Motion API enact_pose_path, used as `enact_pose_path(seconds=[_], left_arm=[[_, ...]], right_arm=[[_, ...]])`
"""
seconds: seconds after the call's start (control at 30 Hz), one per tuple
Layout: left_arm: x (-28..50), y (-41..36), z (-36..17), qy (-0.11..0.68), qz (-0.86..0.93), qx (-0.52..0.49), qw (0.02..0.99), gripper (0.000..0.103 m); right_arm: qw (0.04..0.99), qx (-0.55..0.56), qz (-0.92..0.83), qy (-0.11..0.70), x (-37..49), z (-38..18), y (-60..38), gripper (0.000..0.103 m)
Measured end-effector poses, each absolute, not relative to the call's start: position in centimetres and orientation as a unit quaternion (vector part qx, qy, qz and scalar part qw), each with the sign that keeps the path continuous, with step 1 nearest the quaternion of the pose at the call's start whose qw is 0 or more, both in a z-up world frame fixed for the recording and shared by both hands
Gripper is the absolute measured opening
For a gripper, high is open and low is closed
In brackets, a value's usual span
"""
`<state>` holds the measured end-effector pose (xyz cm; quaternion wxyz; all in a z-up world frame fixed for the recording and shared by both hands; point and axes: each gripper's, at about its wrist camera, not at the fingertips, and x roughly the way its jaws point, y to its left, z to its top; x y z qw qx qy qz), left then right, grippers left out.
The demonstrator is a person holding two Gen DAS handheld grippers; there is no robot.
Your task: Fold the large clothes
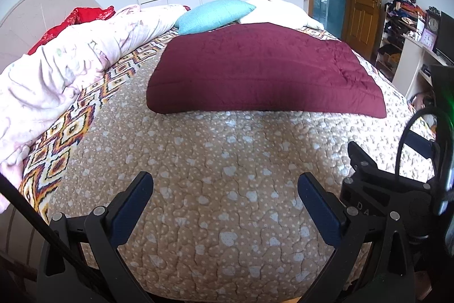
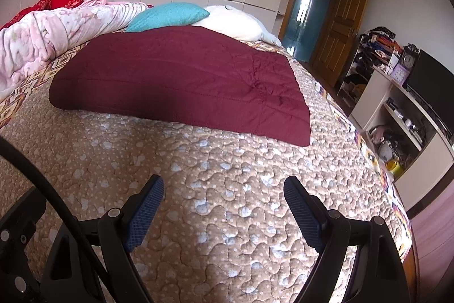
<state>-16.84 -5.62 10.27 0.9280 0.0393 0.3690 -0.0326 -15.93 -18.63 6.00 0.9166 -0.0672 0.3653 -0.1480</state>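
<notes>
Maroon quilted garment (image 1: 264, 67): lies flat on the bed ahead of both grippers, well apart from either, as a thick, roughly rectangular pad with a rounded, doubled near edge. Judged already folded at least once; whether a further fold is wanted cannot be told. No sleeves, collar or fastening show, so the kind of garment is unclear.

Left gripper (image 1: 225, 189): fingers spread wide, nothing between them, held over the bedspread (image 1: 215, 217) near the foot of the bed.

Right gripper (image 2: 224, 190): likewise wide apart and empty, beside the left one; part of its body shows at the right edge of the left view.

Beyond the garment: teal cushion (image 1: 215, 14) and white pillow (image 2: 235, 24), touching or just behind its far edge. Ahead and left: pink floral duvet (image 1: 71, 67) bunched along the bed's side, red cloth (image 1: 82, 16) behind it.

Ahead and right: shelves (image 2: 394, 93) with clutter, too small to itemise.

Hidden: garment's underside and far edge; the layers inside the fold.
</notes>
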Motion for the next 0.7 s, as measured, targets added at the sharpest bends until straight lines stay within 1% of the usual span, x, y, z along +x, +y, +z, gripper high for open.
enact_pose_path(seconds=[0.17, 0.37, 0.7], left_arm=[[-16.50, -4.93, 10.91, 0.363, -0.016, 0.036, 0.931, 0.102], [-16.32, -4.70, 10.96, 0.366, -0.017, 0.032, 0.930, 0.102], [-16.20, -4.63, 10.47, 0.368, -0.014, 0.034, 0.929, 0.102]], right_arm=[[0.920, -0.075, -0.150, 0.354, -16.12, 6.45, -18.20, 0.089], [0.921, -0.055, -0.145, 0.358, -16.10, 6.56, -18.68, 0.090], [0.918, -0.056, -0.140, 0.368, -16.08, 6.01, -18.18, 0.090]])
